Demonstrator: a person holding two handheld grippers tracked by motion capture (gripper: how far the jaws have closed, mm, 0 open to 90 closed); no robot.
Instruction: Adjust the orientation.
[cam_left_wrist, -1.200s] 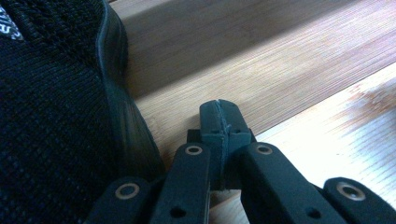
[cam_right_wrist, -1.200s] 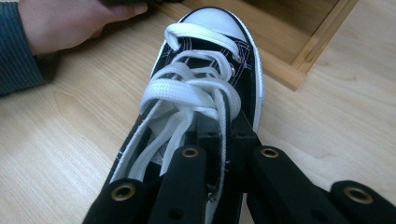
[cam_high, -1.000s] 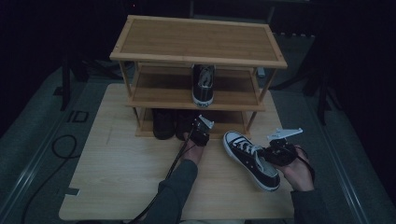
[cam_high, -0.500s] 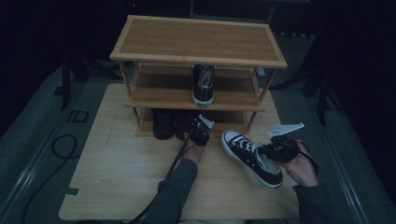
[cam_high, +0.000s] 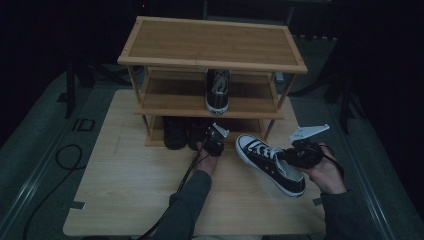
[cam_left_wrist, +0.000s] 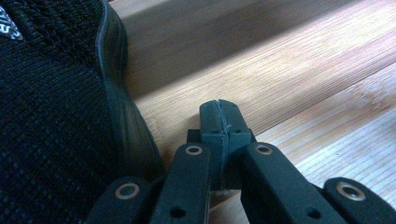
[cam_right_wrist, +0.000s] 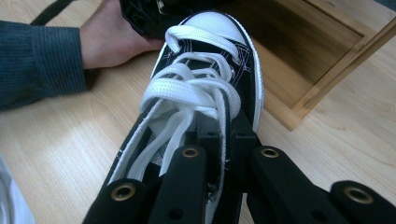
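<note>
While the left tool (cam_high: 216, 141) stayed closed and empty beside a dark shoe (cam_left_wrist: 51, 107) under the rack (cam_high: 210, 42), the right tool (cam_high: 295, 155), clamped on the sneaker's (cam_high: 270, 162) side wall, had tipped its heel off the counter (cam_high: 125, 185), likely bound for a shelf.
</note>
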